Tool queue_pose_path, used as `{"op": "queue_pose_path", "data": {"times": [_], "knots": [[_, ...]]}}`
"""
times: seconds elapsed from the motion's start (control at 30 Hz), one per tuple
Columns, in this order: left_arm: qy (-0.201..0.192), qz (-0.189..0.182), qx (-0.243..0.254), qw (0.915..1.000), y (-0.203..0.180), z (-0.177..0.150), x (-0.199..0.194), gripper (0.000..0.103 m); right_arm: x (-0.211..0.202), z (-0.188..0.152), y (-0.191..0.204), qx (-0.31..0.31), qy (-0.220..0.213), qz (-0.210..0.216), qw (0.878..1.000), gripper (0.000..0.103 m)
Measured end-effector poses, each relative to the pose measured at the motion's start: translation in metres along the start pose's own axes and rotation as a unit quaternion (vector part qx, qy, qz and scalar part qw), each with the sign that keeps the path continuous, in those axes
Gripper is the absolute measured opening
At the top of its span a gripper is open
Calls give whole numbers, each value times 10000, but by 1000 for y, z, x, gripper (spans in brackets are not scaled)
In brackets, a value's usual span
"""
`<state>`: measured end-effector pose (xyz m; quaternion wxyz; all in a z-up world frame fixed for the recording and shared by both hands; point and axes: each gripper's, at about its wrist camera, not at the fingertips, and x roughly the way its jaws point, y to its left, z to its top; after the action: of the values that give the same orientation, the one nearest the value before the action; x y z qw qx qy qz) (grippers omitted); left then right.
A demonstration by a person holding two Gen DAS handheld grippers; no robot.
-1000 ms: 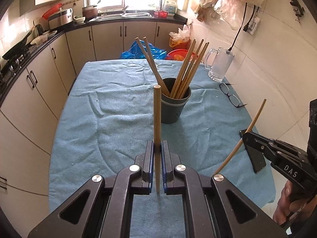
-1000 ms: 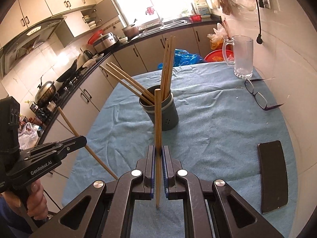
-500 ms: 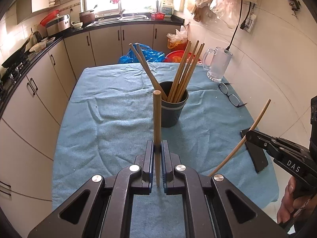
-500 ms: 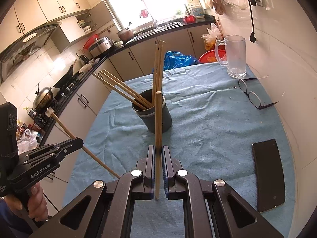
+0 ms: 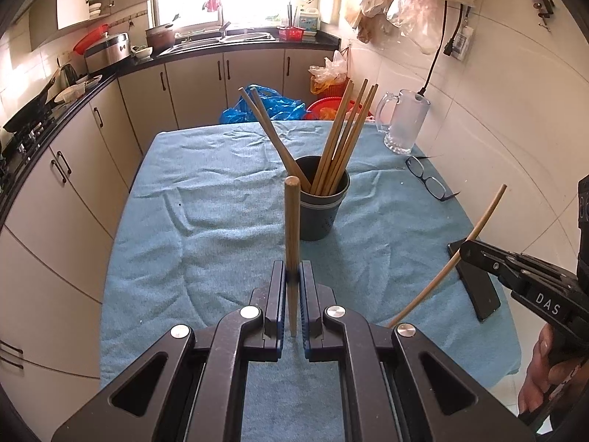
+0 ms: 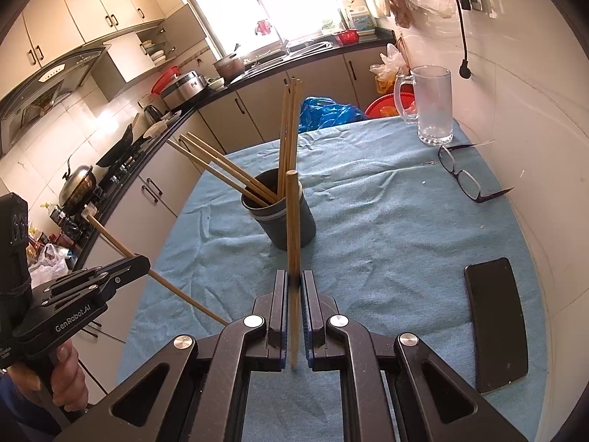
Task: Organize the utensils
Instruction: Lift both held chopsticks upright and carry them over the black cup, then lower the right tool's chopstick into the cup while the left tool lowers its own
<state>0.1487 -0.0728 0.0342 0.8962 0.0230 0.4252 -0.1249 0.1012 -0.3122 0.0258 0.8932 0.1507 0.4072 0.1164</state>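
From frame centre my left gripper (image 5: 293, 276) stays clamped on its chopstick (image 5: 292, 228), my right gripper (image 6: 294, 280) likewise on its chopstick (image 6: 293, 228); both have drawn nearer the chopstick holder (image 5: 322, 202) mid-frame, so insertion looks next

Left tongs (image 5: 292, 276) pinched tight, pointing forward; right tongs (image 6: 293, 283) likewise, both held level, side by side.

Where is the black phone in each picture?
Left wrist view: the black phone lies at the right edge of the blue cloth, partly behind the right tongs.
Right wrist view: the phone lies lower right, in full view.
Shared landmark: the dark chopstick cup mid-table.
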Motion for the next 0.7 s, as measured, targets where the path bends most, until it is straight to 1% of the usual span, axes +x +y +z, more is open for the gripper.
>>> {"op": "queue_pose_path", "data": {"times": [0.7], "knots": [[-158, 96, 94, 9998, -3, 9, -5, 6, -10, 12, -9, 165, -232, -33, 9996, 8]]}}
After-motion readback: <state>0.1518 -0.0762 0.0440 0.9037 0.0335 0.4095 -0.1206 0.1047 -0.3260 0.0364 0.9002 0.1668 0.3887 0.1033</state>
